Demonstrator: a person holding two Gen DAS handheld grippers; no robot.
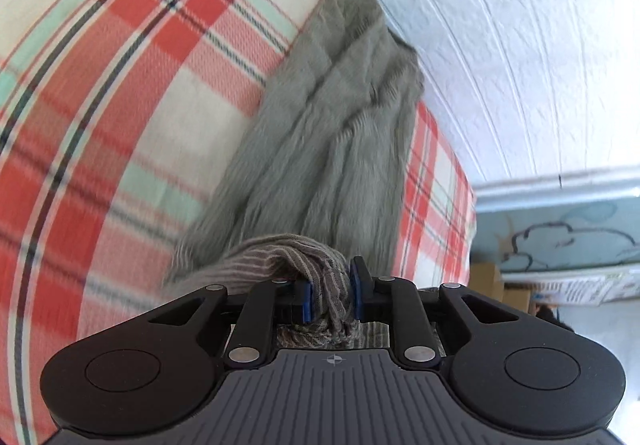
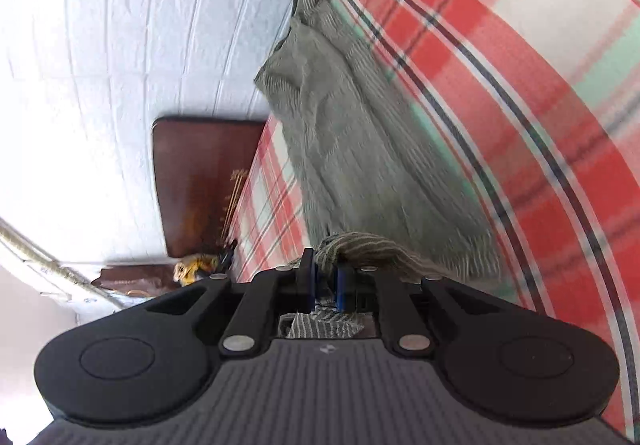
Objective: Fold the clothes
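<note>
Left gripper and right gripper fingers are clamped on the striped garment. Keep both edges taut; lay it flat on the plaid bedsheet.

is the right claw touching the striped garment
Touching: the right wrist view shows the right claw with its blue pads pinching a bunch of the striped garment.

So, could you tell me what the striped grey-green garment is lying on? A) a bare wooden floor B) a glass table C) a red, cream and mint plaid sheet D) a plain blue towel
C: the garment stretches away from both grippers across the plaid sheet.
</note>
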